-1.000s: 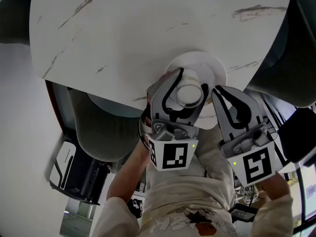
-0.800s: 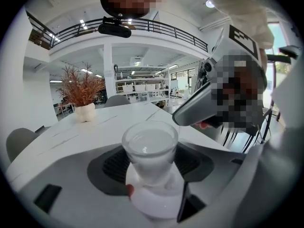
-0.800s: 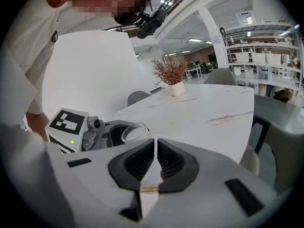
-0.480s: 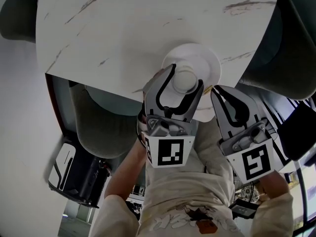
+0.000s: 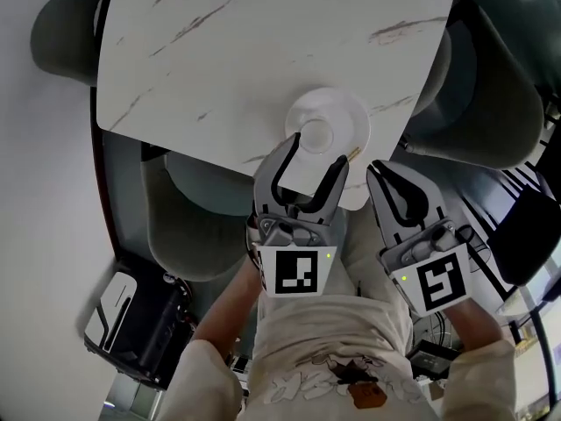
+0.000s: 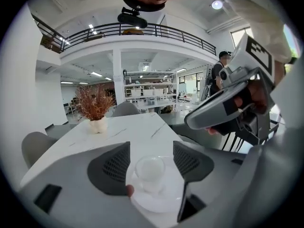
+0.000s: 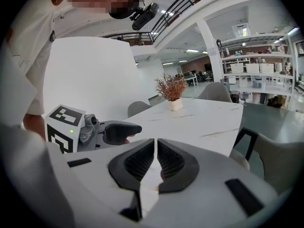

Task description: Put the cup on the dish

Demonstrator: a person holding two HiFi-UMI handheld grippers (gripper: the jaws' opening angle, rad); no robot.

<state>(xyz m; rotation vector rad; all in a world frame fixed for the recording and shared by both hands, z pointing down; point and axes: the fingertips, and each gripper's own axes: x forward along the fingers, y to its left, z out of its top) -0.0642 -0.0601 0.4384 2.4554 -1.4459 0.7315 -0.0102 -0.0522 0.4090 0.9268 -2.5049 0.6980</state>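
A small white cup stands upright on a white dish near the front edge of the marble table. My left gripper is open just behind the cup, and neither jaw touches it. In the left gripper view the cup shows in the gap between the two pads, resting on the dish. My right gripper hangs to the right of the dish, off the table's edge, shut and empty. Its jaws nearly meet in the right gripper view.
A white vase with dried twigs stands far across the table. Grey chairs sit under the table's front edge and at its right side. The left gripper's body shows beside the right one.
The left gripper has let go of the cup and drawn back toward the person. The cup stays on the dish. The right gripper has barely moved.
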